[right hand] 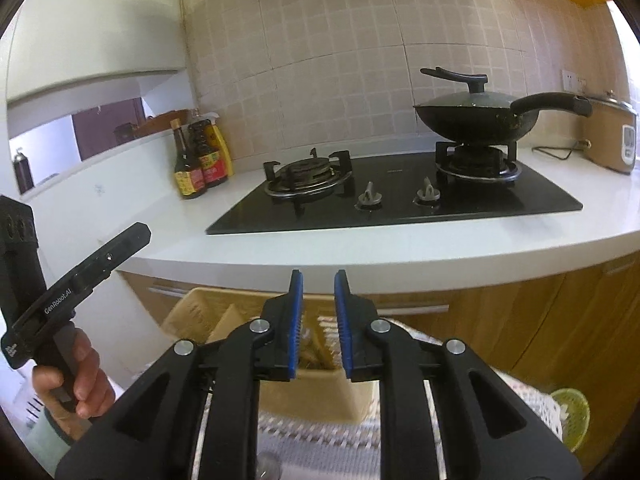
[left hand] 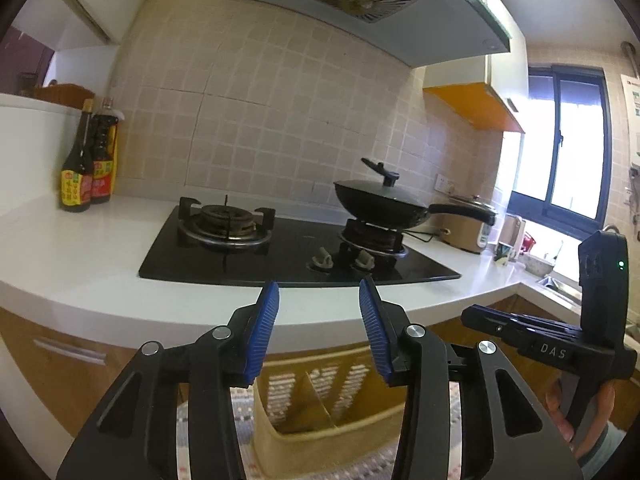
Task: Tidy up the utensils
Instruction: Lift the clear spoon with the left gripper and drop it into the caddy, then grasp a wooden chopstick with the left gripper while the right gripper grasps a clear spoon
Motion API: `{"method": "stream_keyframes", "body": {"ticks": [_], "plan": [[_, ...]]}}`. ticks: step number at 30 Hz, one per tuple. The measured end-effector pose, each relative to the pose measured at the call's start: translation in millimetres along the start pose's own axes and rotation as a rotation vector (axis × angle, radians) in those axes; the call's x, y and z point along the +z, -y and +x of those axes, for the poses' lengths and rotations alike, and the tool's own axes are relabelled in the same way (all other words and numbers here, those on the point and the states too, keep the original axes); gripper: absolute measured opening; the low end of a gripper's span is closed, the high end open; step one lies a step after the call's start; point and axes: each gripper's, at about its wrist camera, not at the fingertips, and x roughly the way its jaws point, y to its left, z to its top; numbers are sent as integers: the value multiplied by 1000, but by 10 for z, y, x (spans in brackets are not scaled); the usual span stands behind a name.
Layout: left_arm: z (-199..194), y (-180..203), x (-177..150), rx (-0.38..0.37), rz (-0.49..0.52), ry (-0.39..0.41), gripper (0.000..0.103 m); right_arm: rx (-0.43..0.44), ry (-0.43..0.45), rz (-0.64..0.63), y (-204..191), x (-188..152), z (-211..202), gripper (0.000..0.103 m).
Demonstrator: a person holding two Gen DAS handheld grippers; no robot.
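In the left wrist view, the white letters "DAS" stand on a small black plate on the side of the right gripper (left hand: pixel 466 314), on its body just ahead of the handle.

In the right wrist view, the white wording "GenRobot.AI" runs along the side of the left gripper (right hand: pixel 140 232), on its black body above the hand (right hand: pixel 76 372) that holds it.

The two dark sauce bottles (right hand: pixel 196 160) on the worktop (right hand: pixel 360 248) carry yellow and red labels with print, but it is too small and blurred to read in either view. The paper notice (left hand: pixel 632 120) on the wall by the window is likewise unreadable.
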Motion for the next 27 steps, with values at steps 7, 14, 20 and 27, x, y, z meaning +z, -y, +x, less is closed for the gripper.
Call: {"method": "stream_keyframes", "body": {"ticks": [7,14,20,27], "plan": [[-546,243,106,-15,23,-4,49,-9,-22,-38,-254,-83,-531,50],[-753,392,-175,1,30,-209,49,-79,-272,-44,-435,-524,-611,50],[-486,274,-887,34,-3,-559,46,-47,-535,36,-335,-1173,-368,37],[-277,56,-1584,52,-72,-769,20,-24,-651,124,-268,-1802,-277,26]]}}
